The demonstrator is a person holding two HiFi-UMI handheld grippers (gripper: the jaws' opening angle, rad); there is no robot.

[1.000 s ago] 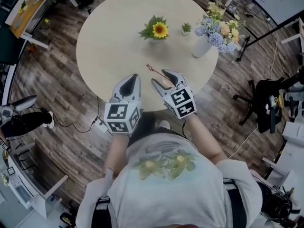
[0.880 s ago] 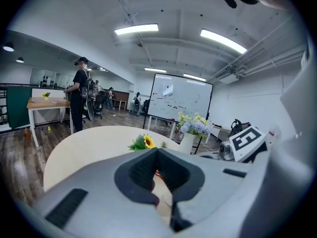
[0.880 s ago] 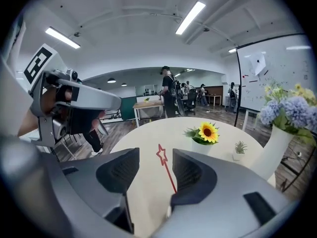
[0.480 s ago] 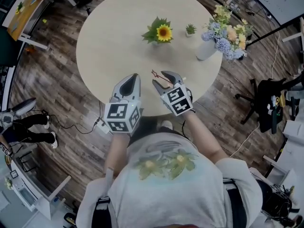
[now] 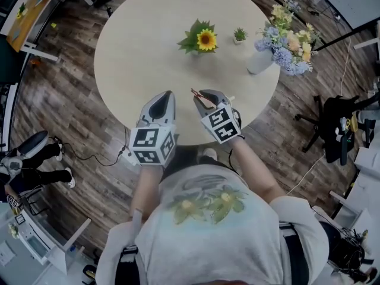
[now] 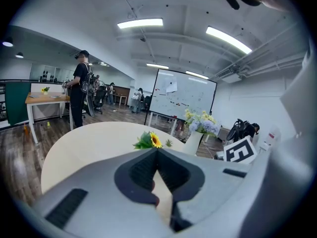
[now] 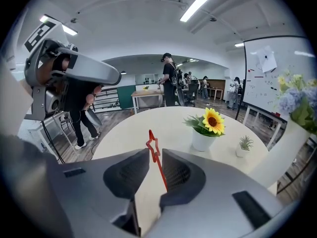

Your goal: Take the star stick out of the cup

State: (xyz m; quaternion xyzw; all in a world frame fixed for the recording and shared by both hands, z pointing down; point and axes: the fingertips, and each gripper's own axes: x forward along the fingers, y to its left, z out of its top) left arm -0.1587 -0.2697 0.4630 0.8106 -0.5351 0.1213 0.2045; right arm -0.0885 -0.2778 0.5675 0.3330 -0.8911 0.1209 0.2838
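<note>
grasp is only forming: at the table's (image 5: pixel 136 52) near edge the right gripper (image 7: pixel 156 151) is closing its jaws around the star stick (image 7: pixel 159 170) without pinching it yet, the left gripper (image 6: pixel 157 150) beside it sits closed and empty, so the lift-out is still to do.

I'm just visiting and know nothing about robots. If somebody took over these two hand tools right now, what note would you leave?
Left gripper: shut, empty, over the table's near edge.
Right gripper: jaws closing around the red star stick, which stands between them; no firm grip evident yet.
Cup: not visible, probably hidden under the right gripper.
Done: stick reached.
Left: clamp it and lift it out.
</note>
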